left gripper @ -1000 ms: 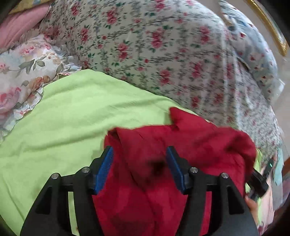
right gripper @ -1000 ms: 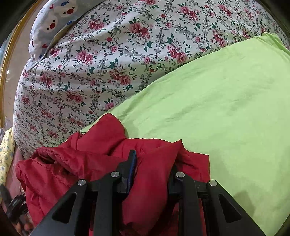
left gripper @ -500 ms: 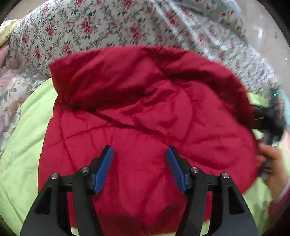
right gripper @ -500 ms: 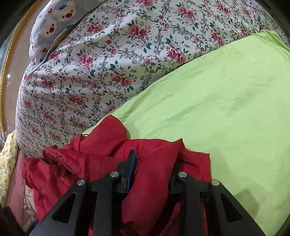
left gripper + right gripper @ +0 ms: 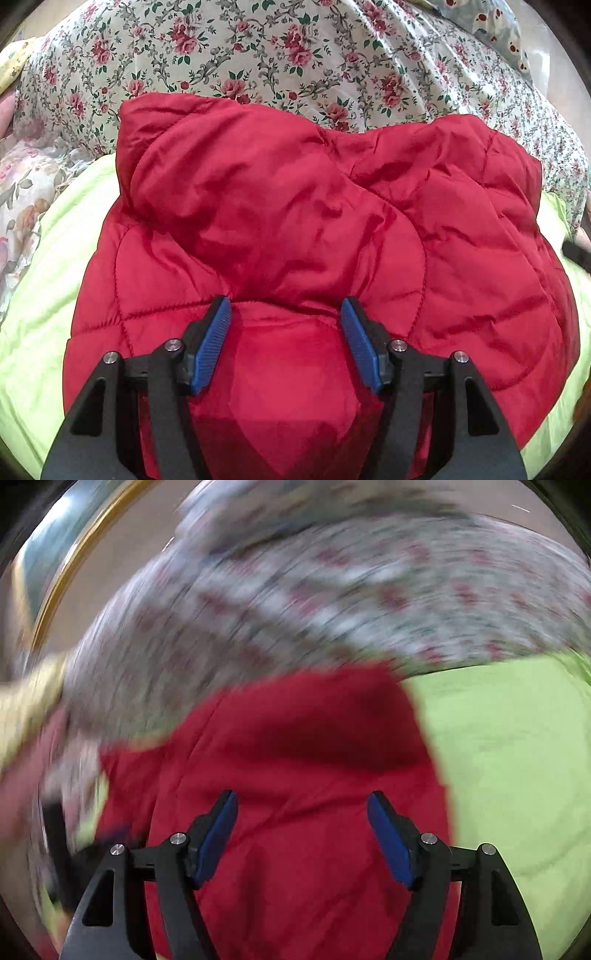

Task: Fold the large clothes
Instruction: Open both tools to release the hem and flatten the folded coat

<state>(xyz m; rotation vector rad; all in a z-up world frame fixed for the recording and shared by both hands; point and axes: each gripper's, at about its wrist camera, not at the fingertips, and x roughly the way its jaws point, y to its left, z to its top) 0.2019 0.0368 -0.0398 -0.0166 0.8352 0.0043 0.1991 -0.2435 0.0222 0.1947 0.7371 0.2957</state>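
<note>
red quilted jacket [image 5: 295,229] — spread on green sheet [image 5: 40,314] | left gripper [image 5: 286,341] jaws apart, above its near edge | right gripper [image 5: 301,834] jaws apart — over jacket, view blurred

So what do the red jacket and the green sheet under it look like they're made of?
Jacket: probably padded nylon or polyester shell, slightly glossy; stitched quilt lines and puffy panels show. Sheet: matte woven fabric, maybe cotton; soft fine creases, no shine.
</note>
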